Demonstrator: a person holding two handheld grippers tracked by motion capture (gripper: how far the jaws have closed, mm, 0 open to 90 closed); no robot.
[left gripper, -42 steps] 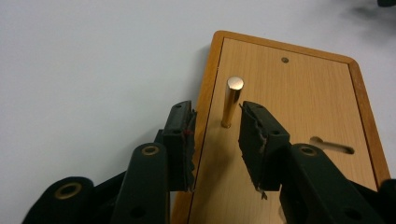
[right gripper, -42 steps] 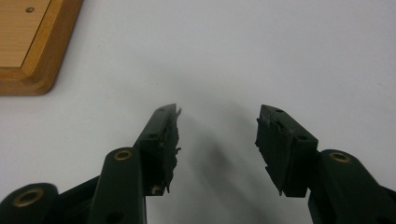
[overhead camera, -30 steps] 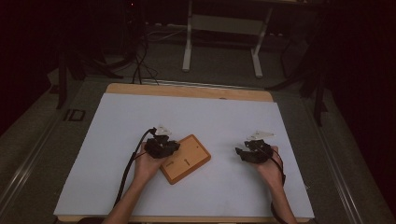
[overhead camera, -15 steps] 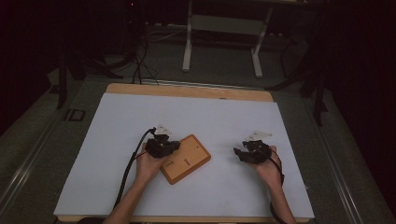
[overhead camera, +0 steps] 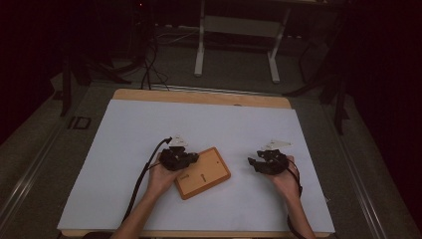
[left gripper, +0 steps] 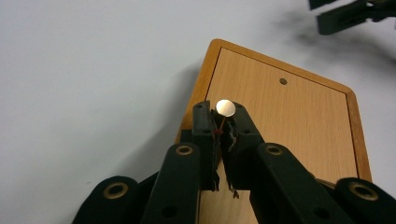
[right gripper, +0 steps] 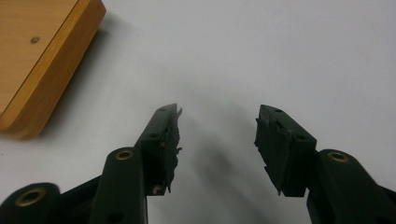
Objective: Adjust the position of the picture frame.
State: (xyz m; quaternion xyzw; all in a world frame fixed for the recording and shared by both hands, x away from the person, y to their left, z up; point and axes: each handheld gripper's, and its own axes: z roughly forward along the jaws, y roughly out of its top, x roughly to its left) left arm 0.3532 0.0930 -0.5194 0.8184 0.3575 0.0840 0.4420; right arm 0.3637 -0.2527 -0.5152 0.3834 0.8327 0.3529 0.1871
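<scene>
Left gripper view puts my left gripper (left gripper: 223, 122) right over the near corner of the wooden board (left gripper: 299, 126), its jaws pinched together on a small pin (left gripper: 226, 108) whose round pale head sticks out just past the tips. I read that tight pinch as the only way to keep so thin a shaft upright, and I hold it above the board because that panel carries a small hole (left gripper: 283, 81) farther along, likely where such a pin belongs. In the high view the board (overhead camera: 204, 172) lies flat at an angle on the white table cover (overhead camera: 124, 129), just beside my left hand. My right gripper (overhead camera: 258, 163) rests well apart on the cover with its jaws spread and nothing between them, I judge so that it stays clear while standing ready to steady the board.
</scene>
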